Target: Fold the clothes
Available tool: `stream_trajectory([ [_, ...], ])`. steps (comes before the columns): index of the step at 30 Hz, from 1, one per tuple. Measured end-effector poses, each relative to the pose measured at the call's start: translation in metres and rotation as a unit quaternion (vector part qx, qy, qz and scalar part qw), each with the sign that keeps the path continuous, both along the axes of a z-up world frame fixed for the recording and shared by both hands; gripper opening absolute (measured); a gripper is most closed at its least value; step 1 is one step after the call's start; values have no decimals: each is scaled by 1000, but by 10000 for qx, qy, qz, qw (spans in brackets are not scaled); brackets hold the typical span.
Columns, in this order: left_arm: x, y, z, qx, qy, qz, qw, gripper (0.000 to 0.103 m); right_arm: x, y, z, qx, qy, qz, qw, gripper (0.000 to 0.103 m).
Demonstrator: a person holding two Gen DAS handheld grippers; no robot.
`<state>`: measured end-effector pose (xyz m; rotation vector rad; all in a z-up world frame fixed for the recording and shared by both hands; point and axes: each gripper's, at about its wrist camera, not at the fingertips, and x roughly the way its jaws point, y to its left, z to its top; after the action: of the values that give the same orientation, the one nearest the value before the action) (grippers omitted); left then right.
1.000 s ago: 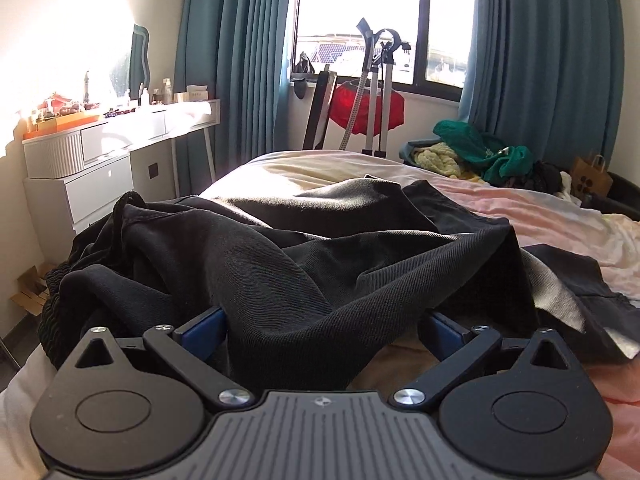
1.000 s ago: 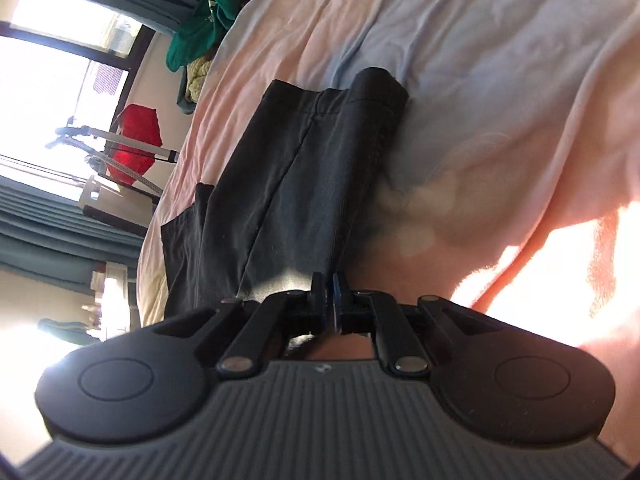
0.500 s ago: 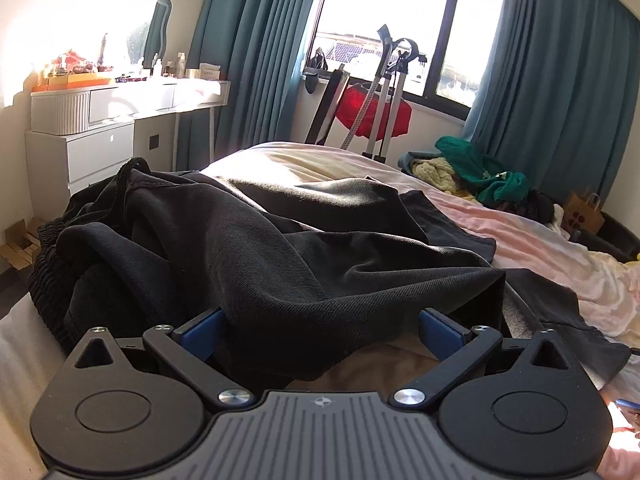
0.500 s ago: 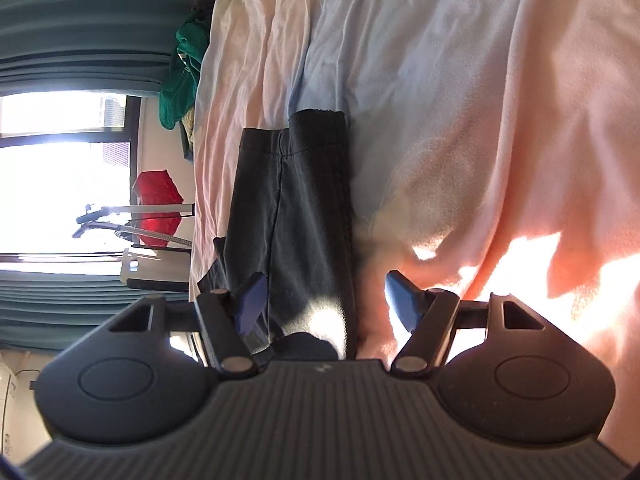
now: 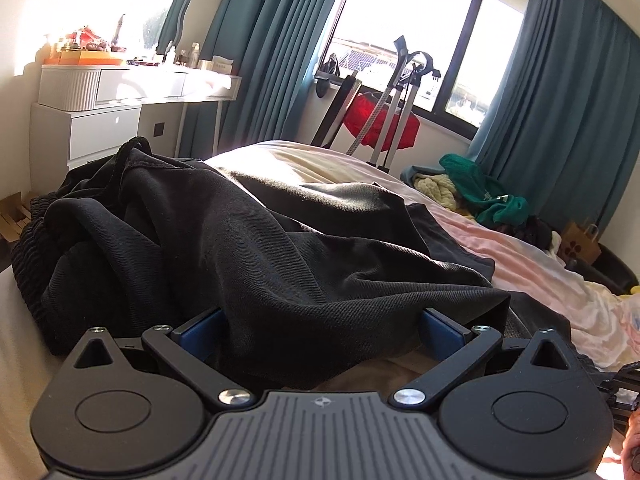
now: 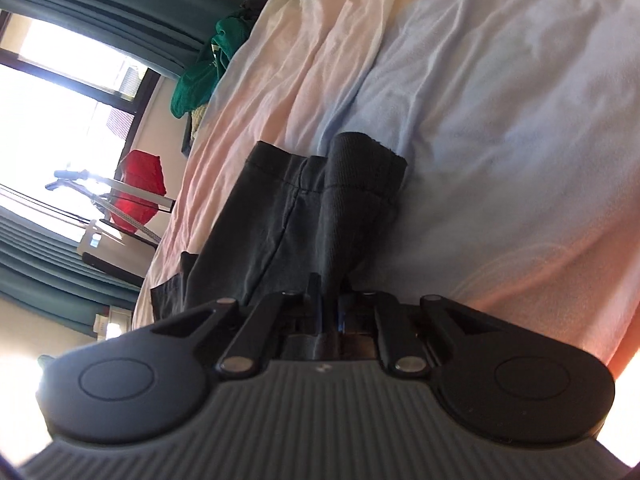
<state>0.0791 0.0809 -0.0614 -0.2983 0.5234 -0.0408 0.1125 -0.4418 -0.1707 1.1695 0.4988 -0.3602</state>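
Dark trousers [image 5: 280, 248] lie heaped on the bed in the left wrist view. A fold of them drapes between the wide-apart blue pads [image 5: 200, 332] of my left gripper [image 5: 320, 324], which is open and does not press on the cloth. In the right wrist view the same dark trousers [image 6: 280, 220] stretch away over the pale sheet [image 6: 500, 120], with the hem end at the far side. My right gripper [image 6: 330, 292] sits at their near end. Its jaws are closing, with a ridge of the fabric pinched between the fingers.
A white dresser [image 5: 100, 120] with small items stands at the left. Teal curtains [image 5: 272, 60] frame the window. A red cloth on a metal stand [image 5: 380, 128] is behind the bed. A pile of green and yellow clothes [image 5: 480, 196] and a paper bag [image 5: 580, 240] sit at the far right.
My right gripper opened wide over the trousers, then shut again on a fold of them, a little lower. The left wrist rolled, tilting its view; its jaws stayed open around the cloth.
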Motion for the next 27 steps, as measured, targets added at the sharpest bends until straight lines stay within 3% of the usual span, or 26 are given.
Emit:
stream_trajectory([
  [7, -5, 13, 15, -278, 89, -167, 9994, 103, -36, -18, 52, -691, -855, -650, 9918, 7],
  [12, -29, 56, 44, -934, 248, -205, 9951, 103, -65, -47, 50, -1064, -744, -1127, 9851, 7],
  [15, -37, 99, 50, -1507, 669, 142, 9862, 103, -73, -63, 33, -616, -723, -1359, 9862, 7],
  [17, -39, 132, 43, -1956, 1043, 436, 9741, 103, -75, -65, 23, -332, -687, -1433, 9867, 7],
  [19, -38, 166, 28, -2482, 1354, 679, 9568, 103, -77, -65, 16, -167, -591, -1458, 9874, 7],
  [23, -28, 210, -14, -3584, 1846, 970, 9100, 103, -79, -62, 13, -47, -478, -1383, 9892, 8],
  [27, -10, 222, -44, -4275, 2048, 1188, 8725, 101, -79, -55, 8, 72, -198, -1198, 9926, 10],
])
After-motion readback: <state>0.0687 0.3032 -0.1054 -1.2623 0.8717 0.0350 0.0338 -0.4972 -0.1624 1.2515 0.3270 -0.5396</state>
